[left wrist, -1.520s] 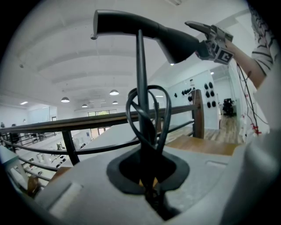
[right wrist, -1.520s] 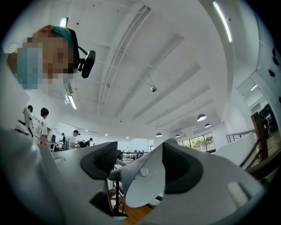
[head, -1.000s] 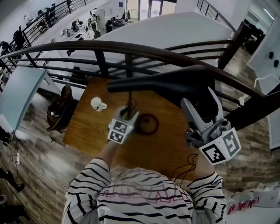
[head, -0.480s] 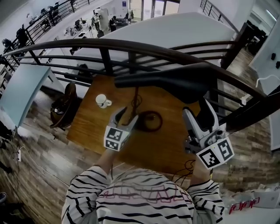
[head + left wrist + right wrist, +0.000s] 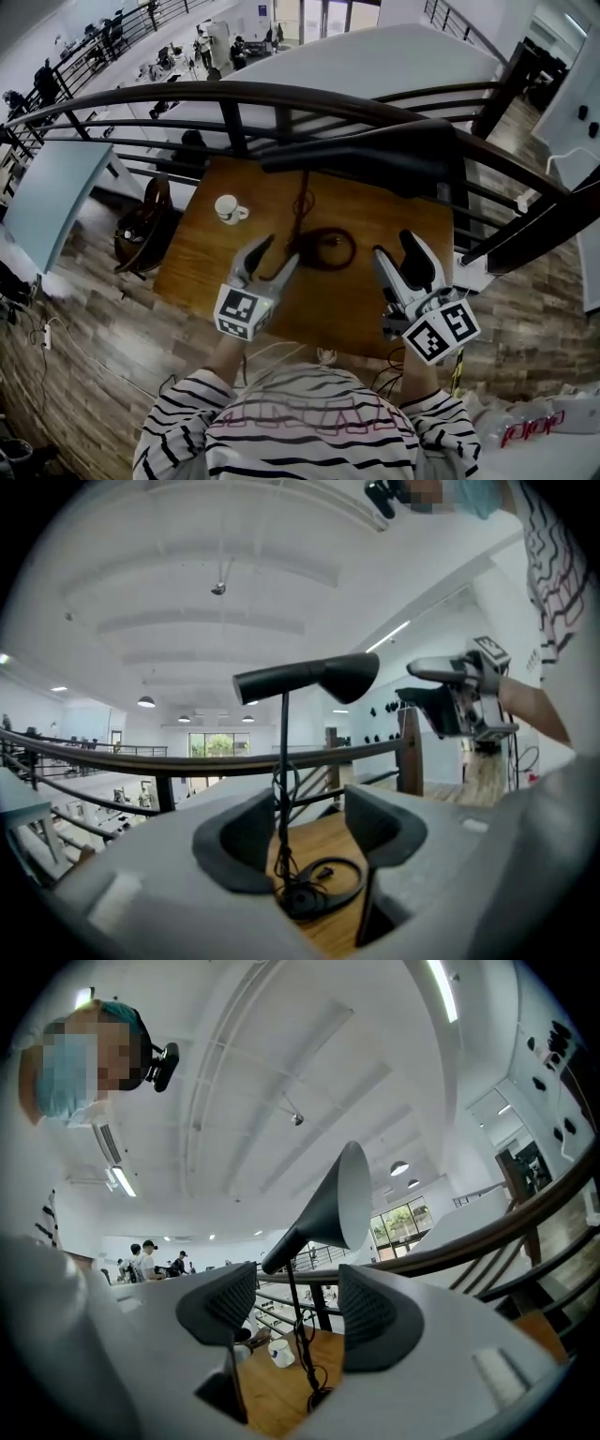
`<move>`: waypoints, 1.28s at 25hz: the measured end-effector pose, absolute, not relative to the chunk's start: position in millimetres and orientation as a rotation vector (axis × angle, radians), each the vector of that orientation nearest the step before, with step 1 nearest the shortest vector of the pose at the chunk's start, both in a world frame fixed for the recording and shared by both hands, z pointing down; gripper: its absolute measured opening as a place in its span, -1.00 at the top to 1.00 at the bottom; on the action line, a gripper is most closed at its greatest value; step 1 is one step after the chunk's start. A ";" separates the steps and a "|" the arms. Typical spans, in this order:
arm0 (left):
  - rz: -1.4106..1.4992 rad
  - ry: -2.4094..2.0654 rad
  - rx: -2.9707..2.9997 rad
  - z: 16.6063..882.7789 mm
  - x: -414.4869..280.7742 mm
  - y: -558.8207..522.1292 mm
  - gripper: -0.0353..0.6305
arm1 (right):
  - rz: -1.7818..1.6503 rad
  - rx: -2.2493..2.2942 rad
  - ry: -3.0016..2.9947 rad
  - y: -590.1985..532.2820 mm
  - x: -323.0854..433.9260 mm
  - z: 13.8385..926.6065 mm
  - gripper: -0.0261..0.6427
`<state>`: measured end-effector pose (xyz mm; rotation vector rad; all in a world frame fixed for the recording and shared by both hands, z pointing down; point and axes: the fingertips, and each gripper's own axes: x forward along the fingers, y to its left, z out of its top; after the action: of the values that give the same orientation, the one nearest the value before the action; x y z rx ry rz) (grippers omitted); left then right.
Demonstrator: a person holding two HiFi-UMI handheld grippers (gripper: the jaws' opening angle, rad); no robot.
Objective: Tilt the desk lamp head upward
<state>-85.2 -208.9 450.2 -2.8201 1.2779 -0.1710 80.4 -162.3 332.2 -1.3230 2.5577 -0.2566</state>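
Observation:
The black desk lamp stands on the wooden table (image 5: 206, 272). Its long head (image 5: 375, 155) lies about level over a thin pole, above a round base (image 5: 328, 248) ringed by coiled cable. My left gripper (image 5: 267, 258) is just short of the base, to its left. Its jaws have just been opening and hold nothing. My right gripper (image 5: 398, 253) hangs to the right of the base, below the head. Its jaws have just been closing a little, still open on nothing. In the left gripper view the pole (image 5: 284, 761) and head (image 5: 309, 679) stand beyond the left gripper (image 5: 300, 827).
A white mug (image 5: 228, 208) sits at the table's far left. A dark curved railing (image 5: 281, 98) runs behind the table, with a drop to a lower floor beyond. In the right gripper view the mug (image 5: 279, 1352) shows past the lamp pole.
My left gripper has let go of the lamp pole and drawn back toward me, jaws wider. The right gripper has dropped from beside the lamp head to lower over the table.

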 end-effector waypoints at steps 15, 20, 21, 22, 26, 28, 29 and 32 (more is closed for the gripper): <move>-0.126 1.194 -2.811 431.9 -117.8 -121.1 0.70 | -0.399 -1.399 2.546 -101.7 37.8 384.3 0.65; -0.113 1.200 -2.814 435.5 -127.6 -100.3 0.88 | -0.435 -1.402 2.533 -85.2 25.9 393.9 0.84; -0.109 1.200 -2.824 436.9 -128.8 -96.5 0.88 | -0.440 -1.405 2.530 -81.8 23.8 395.7 0.86; -0.110 1.198 -2.836 438.7 -130.0 -93.1 0.88 | -0.443 -1.410 2.528 -78.8 21.7 397.5 0.87; -0.142 1.183 -2.875 448.5 -135.0 -81.2 0.88 | -0.461 -1.438 2.521 -69.6 14.0 406.8 0.92; -0.160 1.182 -2.887 452.7 -138.4 -75.8 0.88 | -0.477 -1.446 2.521 -65.4 9.6 412.2 0.92; -0.168 1.183 -2.893 454.8 -140.1 -73.3 0.88 | -0.484 -1.448 2.522 -63.1 7.1 415.0 0.92; -0.182 1.176 -2.911 460.2 -143.5 -66.5 0.88 | -0.500 -1.454 2.534 -56.5 -0.6 424.7 0.92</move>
<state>-143.5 -66.5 460.2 -2.9114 1.1762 -0.1817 -0.6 -56.5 424.7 -1.4536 2.5336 -0.5004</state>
